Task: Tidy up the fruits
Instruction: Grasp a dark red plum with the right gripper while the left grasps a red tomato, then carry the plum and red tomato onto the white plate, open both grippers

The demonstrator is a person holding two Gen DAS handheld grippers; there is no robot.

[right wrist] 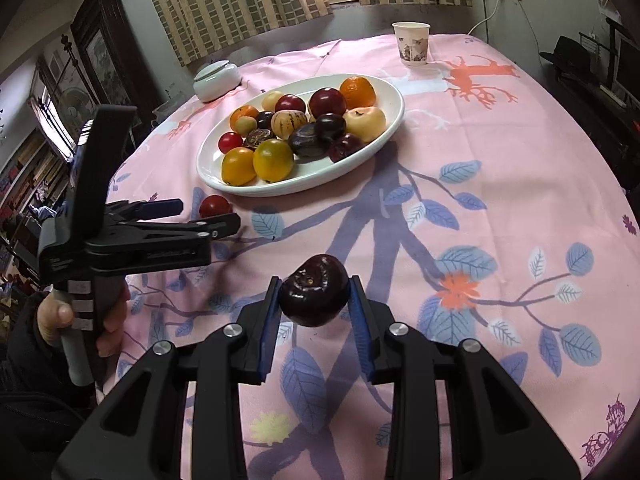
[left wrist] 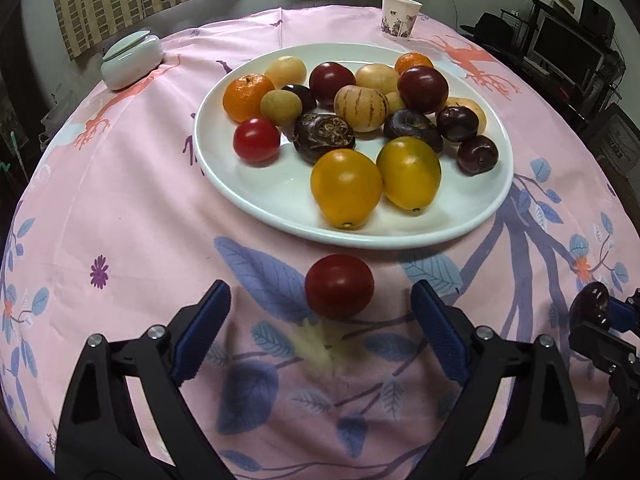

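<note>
- Left wrist view: our left gripper (left wrist: pixel 320 320) stands spread wide, with nothing pinched. The red tomato (left wrist: pixel 339 286) lies on the tablecloth (left wrist: pixel 140 220) straight ahead, centred between the two fingers and just short of the white plate (left wrist: pixel 248 192) of fruit. It is round, so we judge any closing line will do.
- Right wrist view: our right gripper (right wrist: pixel 314 292) pinches a dark plum (right wrist: pixel 313 290), lifted clear of the cloth. The plate sits ahead and to the left; the left gripper is the one nearer the tomato.
</note>
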